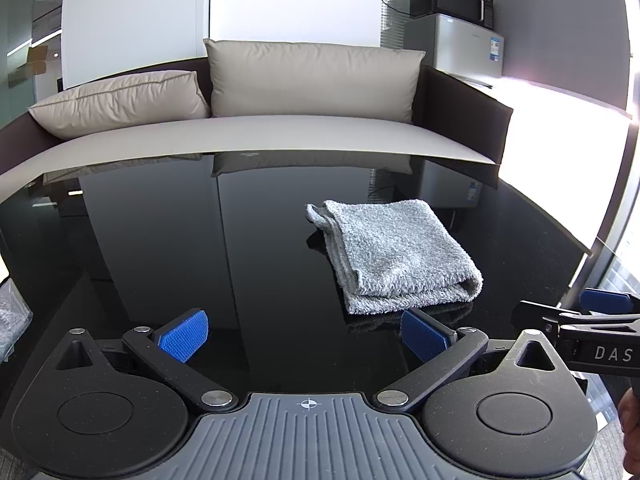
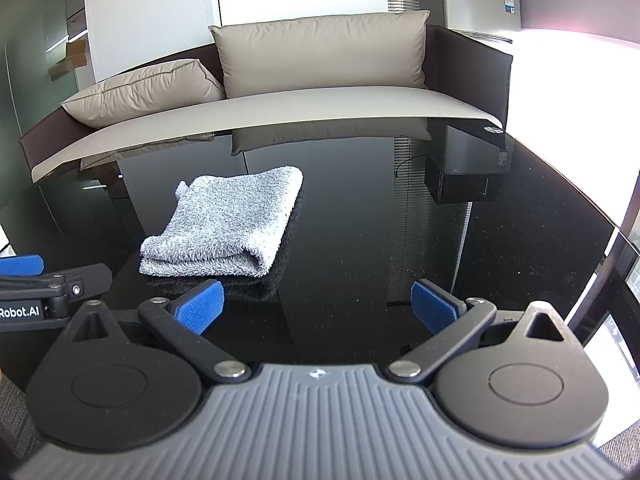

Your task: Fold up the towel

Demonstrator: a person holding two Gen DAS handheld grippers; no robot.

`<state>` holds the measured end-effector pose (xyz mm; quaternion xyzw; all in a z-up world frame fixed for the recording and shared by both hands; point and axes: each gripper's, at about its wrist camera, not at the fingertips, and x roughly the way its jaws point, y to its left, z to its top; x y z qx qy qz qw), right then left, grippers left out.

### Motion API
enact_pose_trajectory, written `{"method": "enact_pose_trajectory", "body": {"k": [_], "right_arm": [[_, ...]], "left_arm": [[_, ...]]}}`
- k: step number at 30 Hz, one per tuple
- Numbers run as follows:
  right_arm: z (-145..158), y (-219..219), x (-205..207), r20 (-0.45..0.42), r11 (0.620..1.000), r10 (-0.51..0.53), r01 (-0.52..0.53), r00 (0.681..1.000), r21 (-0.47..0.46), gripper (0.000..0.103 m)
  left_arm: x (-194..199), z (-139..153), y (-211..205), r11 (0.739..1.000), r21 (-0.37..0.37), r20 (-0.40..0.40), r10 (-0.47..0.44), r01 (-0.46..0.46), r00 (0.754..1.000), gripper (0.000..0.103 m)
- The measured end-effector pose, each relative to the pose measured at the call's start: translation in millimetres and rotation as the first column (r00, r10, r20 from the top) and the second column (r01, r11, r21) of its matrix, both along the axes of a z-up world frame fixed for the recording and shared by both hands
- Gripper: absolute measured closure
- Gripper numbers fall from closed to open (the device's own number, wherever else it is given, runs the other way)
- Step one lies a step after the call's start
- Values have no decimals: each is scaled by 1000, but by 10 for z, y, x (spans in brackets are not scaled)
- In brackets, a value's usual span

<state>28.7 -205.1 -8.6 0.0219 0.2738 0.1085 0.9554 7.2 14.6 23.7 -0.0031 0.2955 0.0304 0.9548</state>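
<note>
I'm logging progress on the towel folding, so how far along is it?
Done: the grey towel lies folded into a compact stack on the black table. In hand: nothing; the left gripper and right gripper are both open and clear of it. Left: little, perhaps squaring the uneven far corner.

Both cams sit low over the near edge of the black glass table (image 1: pixel 160 240), facing fwd along their own fingers toward the far edge and the sofa (image 1: pixel 312 132) behind it. Left wrist cam has the towel (image 1: pixel 392 256) close, right of centre; right wrist cam has the towel (image 2: pixel 228 220) left of centre. Shared: towel, mid-table, far edge, sofa w/ cushions, fridge (image 2: pixel 476 0). Each cam catches the other gripper at its frame edge.
</note>
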Motion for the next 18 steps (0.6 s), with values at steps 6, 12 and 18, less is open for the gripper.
{"method": "enact_pose_trajectory", "body": {"k": [6,12,18], "right_arm": [[19,-10,-88,0,1000,4,-4,1000,-1,1],[23,-12,-153,-7,1000,3,-3,1000,-3,1],[21,-42,-197,-12,1000,-4,4,1000,2,1]], "left_arm": [[-74,-1,-18,1000,2,1,-4,4,1000,1],[-125,-2,-29,1000,4,1,-1,1,1000,1],[-164,-4,-27,1000,0,1,1,-1,1000,1]]}}
